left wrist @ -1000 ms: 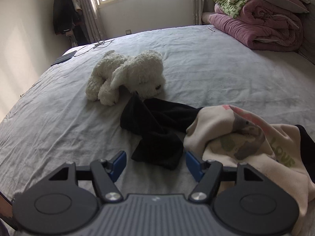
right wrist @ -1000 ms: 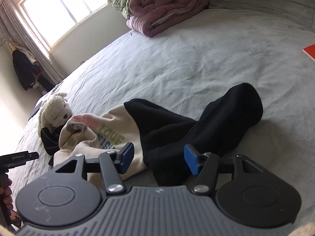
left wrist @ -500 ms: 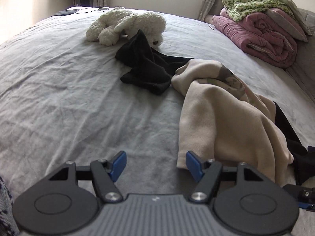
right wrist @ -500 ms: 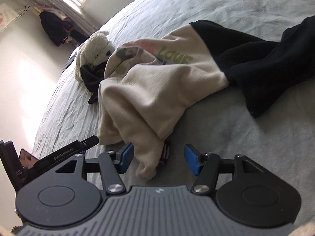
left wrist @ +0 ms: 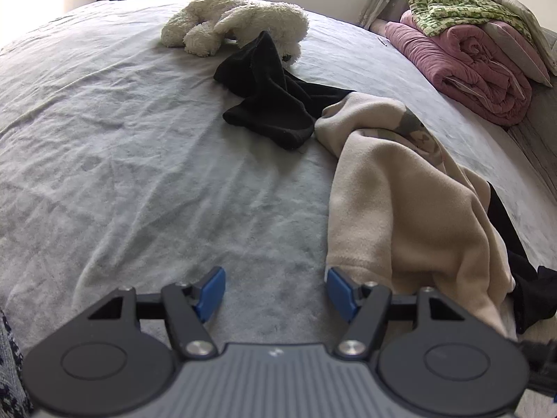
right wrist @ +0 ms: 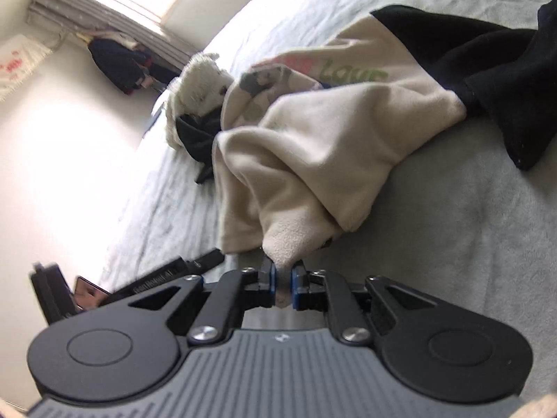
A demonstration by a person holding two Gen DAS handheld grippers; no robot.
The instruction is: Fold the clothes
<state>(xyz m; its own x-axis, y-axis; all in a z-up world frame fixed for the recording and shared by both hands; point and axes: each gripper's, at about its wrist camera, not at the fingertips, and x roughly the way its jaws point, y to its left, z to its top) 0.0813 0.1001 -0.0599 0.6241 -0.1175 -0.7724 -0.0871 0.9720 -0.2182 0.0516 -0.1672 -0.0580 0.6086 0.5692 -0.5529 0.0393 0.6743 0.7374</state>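
On the bed: a cream sweatshirt [left wrist: 400, 188] with black sleeves lies crumpled on the grey bedsheet [left wrist: 139, 160], its hem at the near edge and its printed chest bunched toward the far side.
Right gripper: the right gripper [right wrist: 283, 284] has just closed on a tongue of the cream hem, and the cloth is pinched between its blue pads; a hem corner is a likely first handhold for pulling the garment flat before folding.
Left gripper: the left gripper [left wrist: 275, 291] hangs low over bare sheet with its jaws wide and nothing between them; its right pad sits just beside the hem's left edge, probably lined up to take the other corner.
Sleeves: one black sleeve [left wrist: 275, 104] trails far-left and touches the white plush dog [left wrist: 236, 22]; the other black sleeve [right wrist: 487, 69] sprawls off to the right.
Open room: the sheet to the left of the garment is wide and bare, good ground for spreading.
Edges: folded quilts [left wrist: 477, 52] are stacked at the far right, well apart; the plush dog looks the one thing a pulled sleeve might drag along.
Stage: judged early, garment not yet laid flat.
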